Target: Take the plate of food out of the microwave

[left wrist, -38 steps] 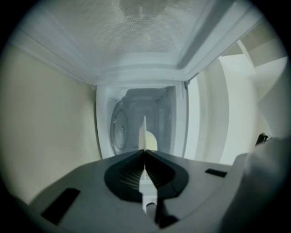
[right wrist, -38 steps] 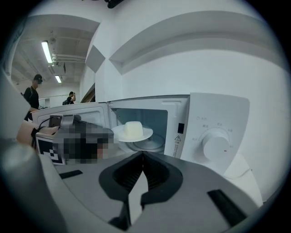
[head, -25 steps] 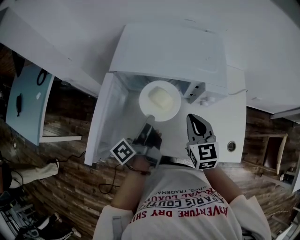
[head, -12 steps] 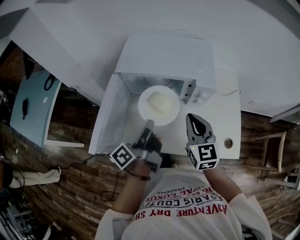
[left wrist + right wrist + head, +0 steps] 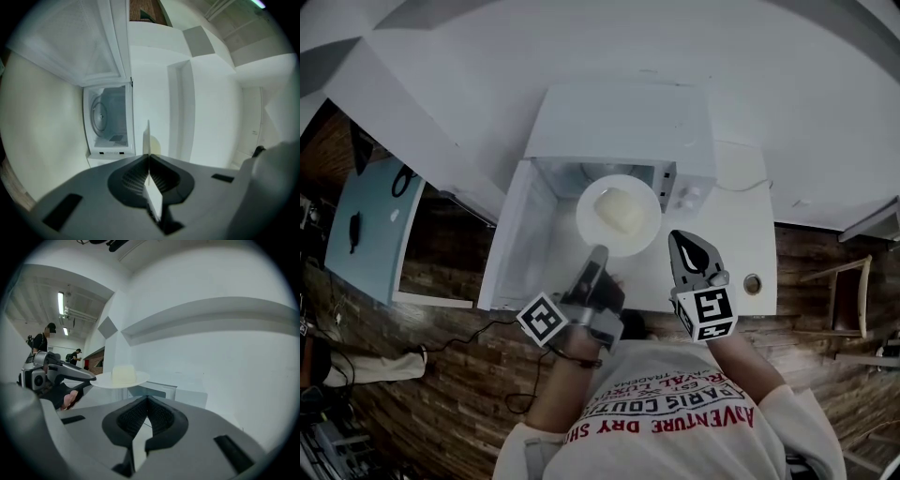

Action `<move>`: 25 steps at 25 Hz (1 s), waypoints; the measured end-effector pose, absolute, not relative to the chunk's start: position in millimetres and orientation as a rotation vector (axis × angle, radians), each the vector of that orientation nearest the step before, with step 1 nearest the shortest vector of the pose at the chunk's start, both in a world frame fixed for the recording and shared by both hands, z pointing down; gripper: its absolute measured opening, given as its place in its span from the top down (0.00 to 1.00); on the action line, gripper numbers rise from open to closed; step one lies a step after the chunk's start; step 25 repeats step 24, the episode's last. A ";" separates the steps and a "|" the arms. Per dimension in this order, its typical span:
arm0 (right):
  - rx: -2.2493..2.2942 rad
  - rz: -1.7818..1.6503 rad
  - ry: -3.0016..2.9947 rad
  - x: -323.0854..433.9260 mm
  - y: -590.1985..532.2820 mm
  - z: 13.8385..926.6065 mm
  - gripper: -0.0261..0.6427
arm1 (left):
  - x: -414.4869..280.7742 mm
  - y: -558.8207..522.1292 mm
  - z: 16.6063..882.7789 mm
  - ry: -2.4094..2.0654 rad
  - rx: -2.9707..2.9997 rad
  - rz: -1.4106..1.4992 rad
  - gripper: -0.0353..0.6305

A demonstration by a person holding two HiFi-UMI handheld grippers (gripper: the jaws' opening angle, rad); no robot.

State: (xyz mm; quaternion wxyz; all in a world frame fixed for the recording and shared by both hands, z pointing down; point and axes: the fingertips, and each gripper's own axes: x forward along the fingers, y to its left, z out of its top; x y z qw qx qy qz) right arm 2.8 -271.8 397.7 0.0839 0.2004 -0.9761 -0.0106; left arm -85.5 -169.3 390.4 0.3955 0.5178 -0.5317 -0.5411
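Two grippers are in play here, but only one is doing any work. Going from the left, the microwave door (image 5: pixel 511 239) hangs wide open. Next to it the left gripper (image 5: pixel 598 253) has its jaws clamped on the near rim of the plate (image 5: pixel 619 214), which carries a pale block of food (image 5: pixel 621 208) in the middle. In the left gripper view the plate shows edge-on as a thin white line pinched between the jaws. The microwave (image 5: pixel 110 119) sits well apart behind it, with nothing inside but the round turntable, so I'd say the plate is clear of the oven and held in the air in front of the opening. Just right of the plate, the right gripper (image 5: pixel 682 239) hovers over the white counter (image 5: pixel 741 234) with its jaws pressed together on nothing. By my read the take-out part is basically done, and what's left is setting the plate down somewhere. As for writing, the person's shirt (image 5: pixel 675 412) shows upside-down print, and I can make out "ADVENTURE DRY" and "PARIS". I can't read any brand on the microwave.
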 end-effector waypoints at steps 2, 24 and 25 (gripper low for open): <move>0.599 -0.028 -2.914 4.6 -271.8 397.3 0.95 | -84.5 -168.8 389.4 -1.348 1.314 -1.373 0.93; 0.591 -0.038 -2.907 3.8 -267.7 398.4 0.95 | -82.0 -168.6 385.1 -1.315 1.348 -1.387 0.93; 0.591 -0.038 -2.907 3.8 -267.7 398.4 0.95 | -82.0 -168.6 385.1 -1.315 1.348 -1.387 0.93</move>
